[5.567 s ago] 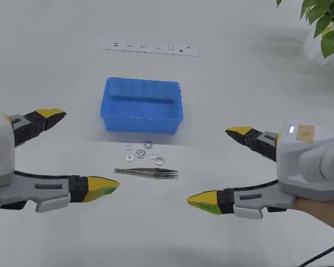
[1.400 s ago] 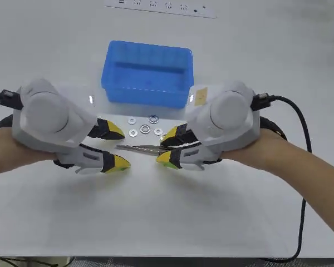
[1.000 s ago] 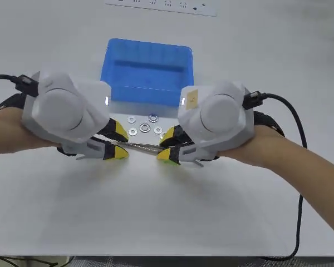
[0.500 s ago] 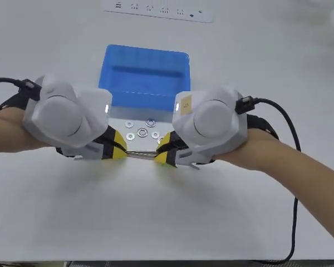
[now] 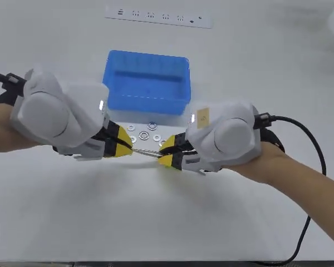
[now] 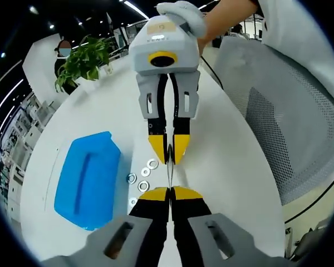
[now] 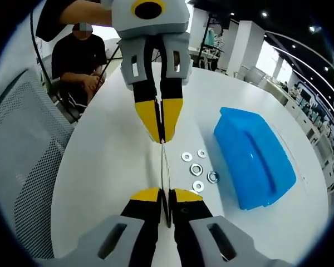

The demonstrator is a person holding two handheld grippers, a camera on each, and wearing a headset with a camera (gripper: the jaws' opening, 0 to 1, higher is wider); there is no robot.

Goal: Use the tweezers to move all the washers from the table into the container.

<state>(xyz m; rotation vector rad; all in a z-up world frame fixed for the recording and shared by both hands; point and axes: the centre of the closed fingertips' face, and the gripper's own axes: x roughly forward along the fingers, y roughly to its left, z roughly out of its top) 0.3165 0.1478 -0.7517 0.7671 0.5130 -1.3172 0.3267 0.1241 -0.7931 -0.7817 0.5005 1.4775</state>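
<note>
Two grips have closed where, a few seconds back, there were none. The left gripper (image 5: 121, 147) and the right gripper (image 5: 168, 157), then spread wide and well apart, now face each other tip to tip; the tweezers (image 5: 146, 151) span the short gap between them. In the left gripper view its fingers (image 6: 155, 194) are pressed together with no gap, pinching one end of the thin steel strip; in the right gripper view the fingers (image 7: 147, 196) are likewise fully closed on the other end. A second ago the left pair was still parted beside the tool, so this double hold is new. Whether the tweezers have left the surface (image 5: 156, 222) yet, I cannot tell.

The washers (image 5: 145, 133) have not stirred. They lie in a small loose cluster on the surface, just at 12 o'clock of the tweezers; the blue container (image 5: 147, 83) stands close beyond them, again at 12 o'clock.

As I judge it, the tool is secured but not yet usable. Held by both ends it cannot pinch anything; one gripper will probably have to let go and the other keep the tweezers across their arms, so that a squeeze closes the tips. Every washer remains to be moved.
</note>
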